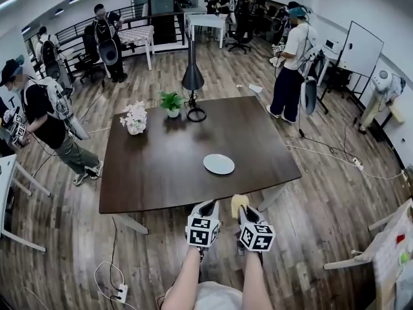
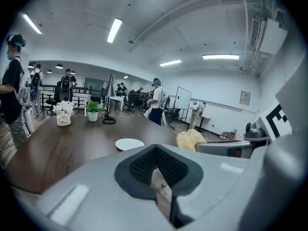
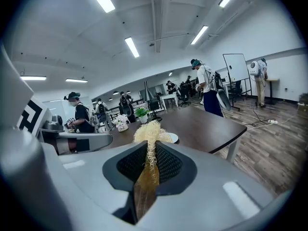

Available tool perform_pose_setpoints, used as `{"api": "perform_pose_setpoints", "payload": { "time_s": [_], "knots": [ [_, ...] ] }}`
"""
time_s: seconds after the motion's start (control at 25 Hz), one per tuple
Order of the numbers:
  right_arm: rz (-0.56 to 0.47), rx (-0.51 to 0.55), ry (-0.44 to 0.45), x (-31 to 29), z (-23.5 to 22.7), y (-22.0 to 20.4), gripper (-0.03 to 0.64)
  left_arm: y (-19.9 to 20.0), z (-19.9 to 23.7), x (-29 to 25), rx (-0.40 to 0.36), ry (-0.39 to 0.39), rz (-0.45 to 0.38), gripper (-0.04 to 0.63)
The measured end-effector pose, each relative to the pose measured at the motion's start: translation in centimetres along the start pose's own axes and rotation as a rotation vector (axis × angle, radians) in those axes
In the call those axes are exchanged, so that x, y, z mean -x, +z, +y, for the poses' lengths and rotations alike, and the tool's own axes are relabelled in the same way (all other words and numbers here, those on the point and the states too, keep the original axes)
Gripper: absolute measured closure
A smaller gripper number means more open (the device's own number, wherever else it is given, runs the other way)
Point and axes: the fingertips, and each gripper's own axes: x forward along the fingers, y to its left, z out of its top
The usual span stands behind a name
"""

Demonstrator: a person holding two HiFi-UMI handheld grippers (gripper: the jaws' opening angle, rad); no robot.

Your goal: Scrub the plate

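Left gripper [image 1: 208,206]: jaws were pressed together with nothing between them, held just off the table's near edge
Right gripper [image 1: 244,212]: jaws pinched a pale yellow fibrous scrubber [image 1: 239,201], whose tuft stuck out past the tips
Plate [image 1: 219,164]: white, lay flat on the dark table [image 1: 155,173] towards its near edge, apart from both grippers
Far side: flowers [image 1: 135,117], potted plant [image 1: 171,101], black lamp [image 1: 192,76]

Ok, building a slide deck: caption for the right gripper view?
Right gripper shut on a pale fibrous scrubber, white plate on the dark table beyond.
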Motion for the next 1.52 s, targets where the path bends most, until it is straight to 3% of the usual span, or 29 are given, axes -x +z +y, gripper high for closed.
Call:
{"api": "perform_pose_setpoints", "payload": {
  "time_s": [0.64, 1.04, 1.52],
  "knots": [
    [0.044, 0.027, -0.040, -10.3, 2.6, 3.0, 0.548, 3.8, 5.6, -6.2, -0.013, -0.248, 0.015, 0.595],
    [0.025, 0.014, 0.007, -14.9, 5.8, 3.8, 0.548, 5.5, 9.6, -7.5, -0.058, -0.285, 0.021, 0.595],
    [0.020, 0.023, -0.013, -17.0, 5.2, 4.8, 0.548, 6.3, 12.0, -9.1, -0.028, -0.277, -0.014, 0.595]
  ]
}}
